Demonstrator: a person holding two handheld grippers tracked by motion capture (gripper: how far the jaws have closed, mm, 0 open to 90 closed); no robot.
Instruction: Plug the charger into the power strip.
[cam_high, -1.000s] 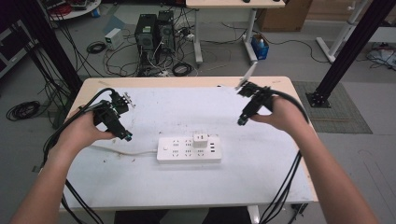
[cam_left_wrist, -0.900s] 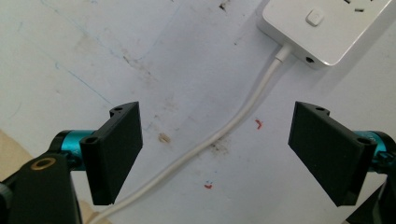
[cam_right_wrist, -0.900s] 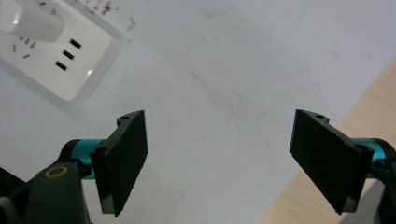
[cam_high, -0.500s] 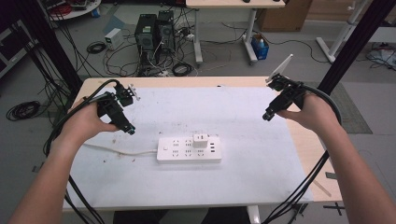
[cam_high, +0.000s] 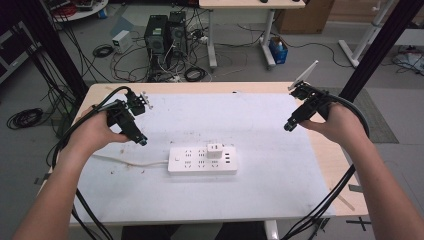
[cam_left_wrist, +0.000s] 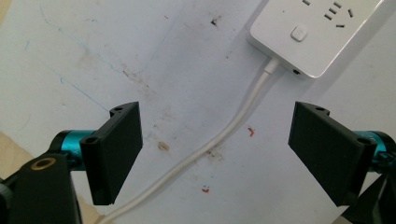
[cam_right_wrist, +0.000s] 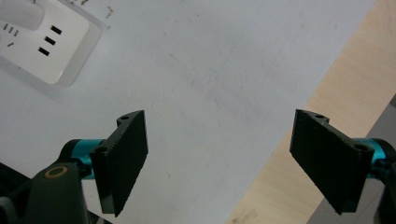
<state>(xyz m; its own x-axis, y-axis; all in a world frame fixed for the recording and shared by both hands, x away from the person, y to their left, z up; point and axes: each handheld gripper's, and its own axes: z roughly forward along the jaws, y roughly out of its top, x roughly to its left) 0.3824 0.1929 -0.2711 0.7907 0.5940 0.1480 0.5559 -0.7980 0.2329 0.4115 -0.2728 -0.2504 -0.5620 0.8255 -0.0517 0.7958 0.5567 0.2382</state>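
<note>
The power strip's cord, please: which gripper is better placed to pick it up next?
Probably the left. The left gripper is open with the cord lying between its jaws on the table. The right gripper, also open, sits near the table's far right edge, away from the power strip.

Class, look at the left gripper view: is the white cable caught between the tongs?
No: the left tongs stand wide open above the table, and the white cable lies flat on the sheet between them, touching neither jaw.
</note>
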